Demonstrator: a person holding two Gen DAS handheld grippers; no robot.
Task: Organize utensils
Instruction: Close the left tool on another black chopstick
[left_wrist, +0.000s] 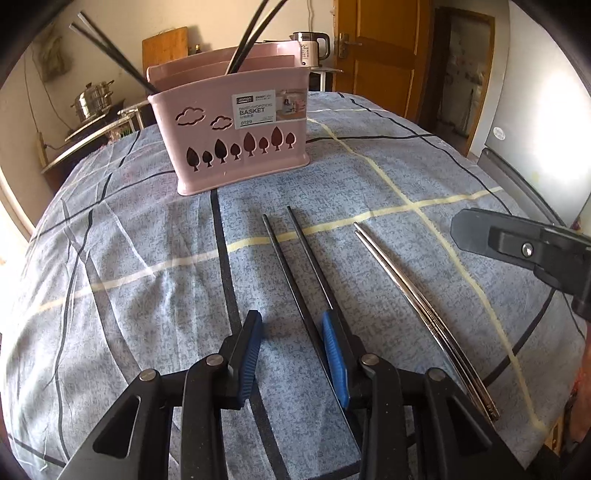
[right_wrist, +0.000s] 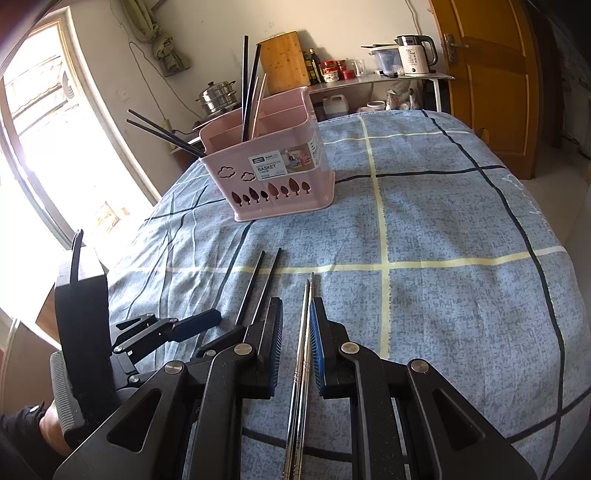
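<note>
We are picking up sticks for the far pink basket (right_wrist: 273, 162). Our right gripper (right_wrist: 297, 343) is wide around the silver chopsticks (right_wrist: 301, 354); our left gripper (left_wrist: 291, 350) is wide by the black chopsticks (left_wrist: 295, 266). Next we squeeze.

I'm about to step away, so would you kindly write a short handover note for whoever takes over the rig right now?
Left tongs: open, empty, low over the black chopsticks on the cloth.
Right tongs: open, straddling the steel chopsticks, not yet closed on them.
Pink basket: upright at the far side, already holding several chopsticks.
Done: those in the basket.
Left: both pairs on the blue checked cloth still need gripping and dropping in.
</note>
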